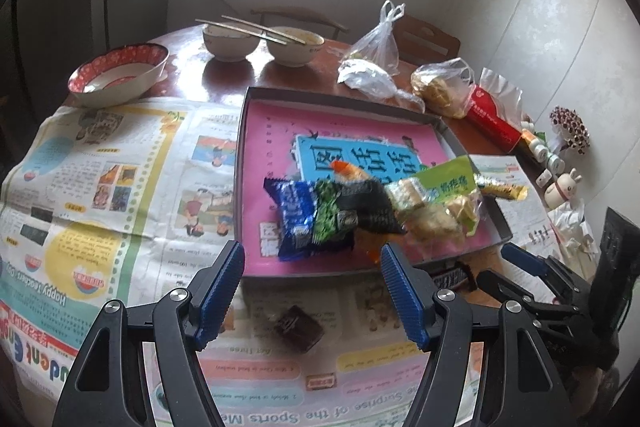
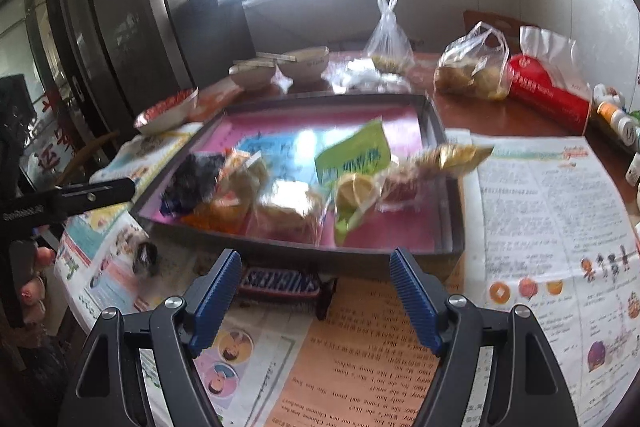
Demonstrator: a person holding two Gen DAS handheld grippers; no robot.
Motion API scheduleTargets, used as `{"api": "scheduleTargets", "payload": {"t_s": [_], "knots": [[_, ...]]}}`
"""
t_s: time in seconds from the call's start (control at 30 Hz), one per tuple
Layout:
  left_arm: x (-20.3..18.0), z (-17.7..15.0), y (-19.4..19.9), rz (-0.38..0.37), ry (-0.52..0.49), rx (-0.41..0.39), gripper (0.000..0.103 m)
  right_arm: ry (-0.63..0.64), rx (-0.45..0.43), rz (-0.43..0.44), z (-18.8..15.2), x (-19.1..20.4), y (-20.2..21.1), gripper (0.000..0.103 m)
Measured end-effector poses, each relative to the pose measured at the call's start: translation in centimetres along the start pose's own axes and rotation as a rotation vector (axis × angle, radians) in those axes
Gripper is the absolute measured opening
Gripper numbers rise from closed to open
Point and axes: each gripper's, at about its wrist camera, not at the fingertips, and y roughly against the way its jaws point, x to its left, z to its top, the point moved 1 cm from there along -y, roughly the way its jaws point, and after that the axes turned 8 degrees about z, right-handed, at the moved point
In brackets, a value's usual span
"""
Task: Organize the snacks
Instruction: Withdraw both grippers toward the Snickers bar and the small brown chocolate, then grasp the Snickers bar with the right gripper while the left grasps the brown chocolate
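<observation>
At lower centre of the right wrist view, a Snickers bar (image 2: 280, 281) lies on the newspaper-covered surface (image 2: 532, 195) just outside the shallow box (image 2: 448, 187), between the right gripper (image 2: 316, 293)'s wide-spread fingers. The box already holds a heap of snack packets (image 1: 360, 203). Likely next: close on the bar. The left gripper (image 1: 312, 291) is also wide, empty, above a small dark wrapped sweet (image 1: 296, 327), perhaps chocolate.

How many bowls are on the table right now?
3. A red-patterned bowl sits at the far left by the newspaper's edge. Two pale bowls stand side by side beyond the tray, the left one and the right one, with chopsticks laid across them. Others may be hidden.
</observation>
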Motion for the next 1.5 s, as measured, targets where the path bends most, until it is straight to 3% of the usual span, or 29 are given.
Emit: {"api": "scheduleTargets", "payload": {"t_s": [0.4,0.9,1.07,1.27,1.33,1.5], "knots": [[1.6,-2.0,-1.1,0.03,-0.002,0.063,0.072,0.033,0.078,0.038,-1.1,0.7,-2.9,0.076],[1.4,-2.9,-2.1,0.035,-0.01,0.108,0.072,0.189,0.162,0.154,-4.0,5.5,-2.0,0.076],[0.9,-3.3,-2.5,0.03,-0.028,0.121,0.072,0.207,0.117,0.094,-3.4,5.0,-1.4,0.076],[0.0,-3.9,-3.3,0.029,-0.052,0.151,0.072,0.261,0.137,0.052,-2.8,5.1,-3.0,0.076],[-0.1,-4.1,-3.4,0.028,-0.055,0.157,0.072,0.276,0.153,0.046,-2.8,5.4,-3.6,0.072],[0.0,-4.1,-3.7,0.011,-0.034,0.163,0.072,0.31,0.153,0.046,-2.6,6.0,-4.4,0.052]]}}
